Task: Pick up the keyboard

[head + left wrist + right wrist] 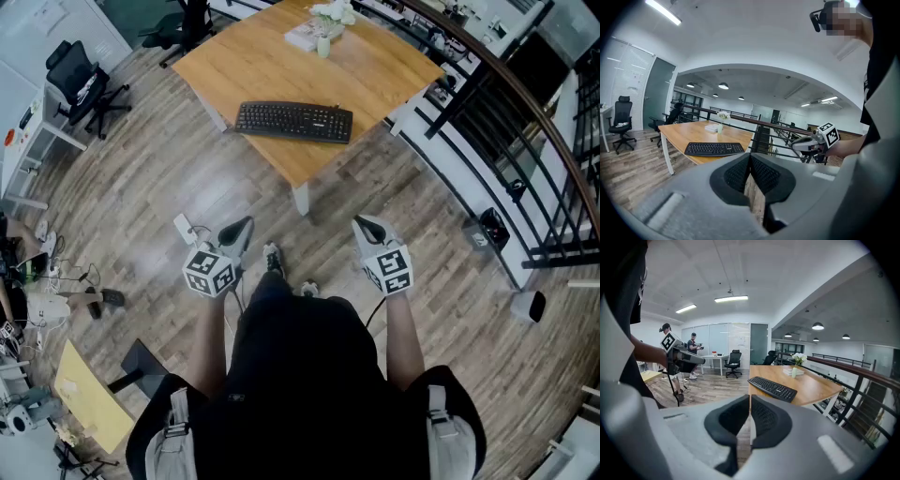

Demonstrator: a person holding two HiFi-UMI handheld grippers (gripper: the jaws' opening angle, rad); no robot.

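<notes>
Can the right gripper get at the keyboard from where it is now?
Probably not yet: the right gripper, shut, hangs over the floor, well short of the keyboard on the table. Nothing blocks the way.

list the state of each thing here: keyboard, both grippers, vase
keyboard: lying flat on the table, by the edge nearest the person, untouched
left gripper: shut, empty, short of the table
right gripper: shut, empty, short of the table
vase: upright, flowers in it

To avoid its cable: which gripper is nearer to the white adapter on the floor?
Left. The left gripper hangs just right of the white adapter, above the floor; the right gripper is much farther right, on the person's other side.
</notes>
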